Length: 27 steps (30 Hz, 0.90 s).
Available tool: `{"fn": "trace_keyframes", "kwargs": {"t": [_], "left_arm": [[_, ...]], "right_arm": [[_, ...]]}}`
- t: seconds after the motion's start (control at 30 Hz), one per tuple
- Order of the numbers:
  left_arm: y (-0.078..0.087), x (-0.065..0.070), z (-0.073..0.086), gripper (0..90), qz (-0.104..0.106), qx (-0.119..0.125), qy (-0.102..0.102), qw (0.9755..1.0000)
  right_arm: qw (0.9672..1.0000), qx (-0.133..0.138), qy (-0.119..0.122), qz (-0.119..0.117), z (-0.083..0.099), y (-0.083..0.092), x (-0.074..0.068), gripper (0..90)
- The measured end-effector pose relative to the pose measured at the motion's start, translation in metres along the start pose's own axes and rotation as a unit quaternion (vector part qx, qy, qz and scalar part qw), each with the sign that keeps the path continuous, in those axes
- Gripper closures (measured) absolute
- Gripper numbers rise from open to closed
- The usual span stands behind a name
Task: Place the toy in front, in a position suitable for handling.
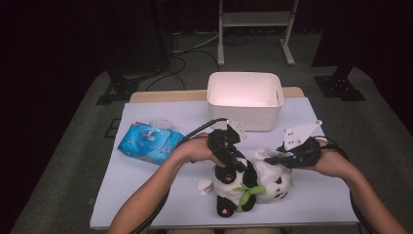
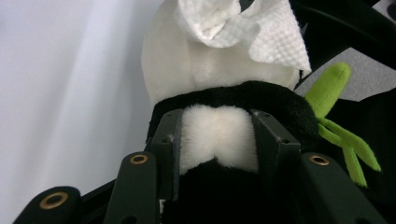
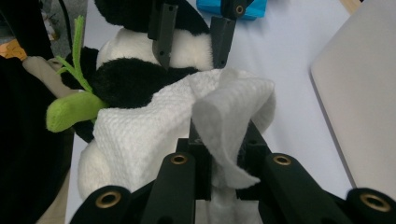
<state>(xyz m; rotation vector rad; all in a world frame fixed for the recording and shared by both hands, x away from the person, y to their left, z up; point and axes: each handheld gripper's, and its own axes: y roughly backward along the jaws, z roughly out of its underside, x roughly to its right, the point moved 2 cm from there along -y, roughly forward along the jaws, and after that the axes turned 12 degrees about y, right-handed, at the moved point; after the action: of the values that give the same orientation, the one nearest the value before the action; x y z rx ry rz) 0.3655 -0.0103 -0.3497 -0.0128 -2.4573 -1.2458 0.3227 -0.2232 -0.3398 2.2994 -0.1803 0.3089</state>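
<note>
Left claw [image 1: 233, 157] clamped on the panda [image 1: 248, 183]: in the left gripper view a fold of white plush [image 2: 215, 140] sits squeezed between both jaws, pads pressing in from each side, black fur just past the jaw tips. Right claw [image 1: 273, 159] clenched on a wipe [image 3: 154, 135]: in the right gripper view the white textured sheet bunches up between the jaws, and one flap folds over the jaw tips.

Wipe drapes forward from the right claw onto the panda's white body, touching it. Beyond the wipe, black fur, then the left claw's two jaws coming down onto the plush from the far side. Green plush leaf [image 3: 70, 109] off to the left of the right claw, beside the black fur.

From the high view: both claws meet over the panda, left one on the side toward the head, right one on the body side, close together. Panda lies on its side on the white table cover [image 1: 146, 195], directly under both claws, near the front edge. Hands [image 1: 336, 163] hold each claw from the outer sides.

Farther out: white bin [image 1: 245, 100] behind the claws, well apart. Blue wipe pack [image 1: 148, 142] to the left of the left claw, near but apart.
</note>
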Motion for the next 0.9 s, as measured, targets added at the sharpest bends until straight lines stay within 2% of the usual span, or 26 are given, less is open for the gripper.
{"fn": "trace_keyframes", "kwargs": {"t": [0.1,0.13,0.23,0.27,0.37,0.4,0.43,0.47,0.5,0.53,0.57,0.7,0.73,0.8,0.83,0.9], "left_arm": [[0.003,-0.002,-0.002,61.6,0.0,-0.003,-0.004,1.0],[0.007,-0.006,-0.005,63.1,-0.002,-0.004,-0.001,1.0],[0.01,-0.008,-0.008,65.1,-0.002,-0.005,0.001,1.0],[0.009,-0.01,-0.008,65.1,-0.006,-0.014,-0.003,0.9999],[0.005,-0.01,-0.006,54.8,-0.003,-0.02,0.0,0.9998],[0.003,-0.011,-0.006,54.8,-0.002,-0.022,0.002,0.9998],[0.001,-0.012,-0.006,47.9,0.002,-0.022,0.007,0.9997],[-0.001,-0.012,-0.005,47.9,0.006,-0.027,0.014,0.9995],[-0.005,-0.013,-0.005,38.3,0.001,-0.033,0.019,0.9993],[-0.007,-0.013,-0.004,38.3,0.005,-0.036,0.022,0.9991],[-0.014,-0.011,-0.004,33.6,0.016,-0.042,0.029,0.9986],[-0.022,-0.01,-0.003,27.1,0.028,-0.05,0.033,0.9978],[-0.025,-0.009,-0.002,25.4,0.033,-0.051,0.038,0.9974],[-0.031,-0.01,0.0,24.9,0.047,-0.049,0.049,0.9965],[-0.032,-0.01,0.001,25.7,0.051,-0.047,0.045,0.9966],[-0.029,-0.009,0.002,35.1,0.048,-0.037,0.038,0.9974]], "right_arm": [[1.0,-0.001,0.002,0.001,0.0,-0.002,0.004,79.3],[1.0,0.0,-0.004,0.001,0.001,-0.003,0.01,79.2],[1.0,0.003,-0.006,0.0,0.001,-0.005,0.015,79.3],[1.0,0.005,-0.008,-0.003,0.002,-0.007,0.016,79.3],[0.9998,-0.001,-0.011,-0.015,0.005,-0.014,0.015,79.5],[0.9998,-0.001,-0.011,-0.015,0.005,-0.014,0.015,79.5],[0.9997,0.002,-0.013,-0.02,0.007,-0.015,0.012,79.8],[0.9997,0.002,-0.013,-0.02,0.007,-0.015,0.012,79.8],[0.9997,0.004,-0.011,-0.022,0.007,-0.015,0.008,79.8],[0.9997,0.004,-0.011,-0.022,0.007,-0.015,0.008,79.8],[0.9997,0.003,-0.008,-0.023,0.006,-0.014,0.003,79.8],[0.9997,-0.001,0.003,-0.025,0.005,-0.011,-0.005,79.8],[0.9997,0.001,-0.001,-0.025,0.004,-0.011,-0.006,79.8],[0.9996,0.001,0.003,-0.027,0.005,-0.011,-0.007,79.8],[0.9996,0.002,0.002,-0.027,0.005,-0.011,-0.008,79.7],[0.9997,0.005,0.001,-0.025,0.006,-0.01,-0.009,79.6]]}}
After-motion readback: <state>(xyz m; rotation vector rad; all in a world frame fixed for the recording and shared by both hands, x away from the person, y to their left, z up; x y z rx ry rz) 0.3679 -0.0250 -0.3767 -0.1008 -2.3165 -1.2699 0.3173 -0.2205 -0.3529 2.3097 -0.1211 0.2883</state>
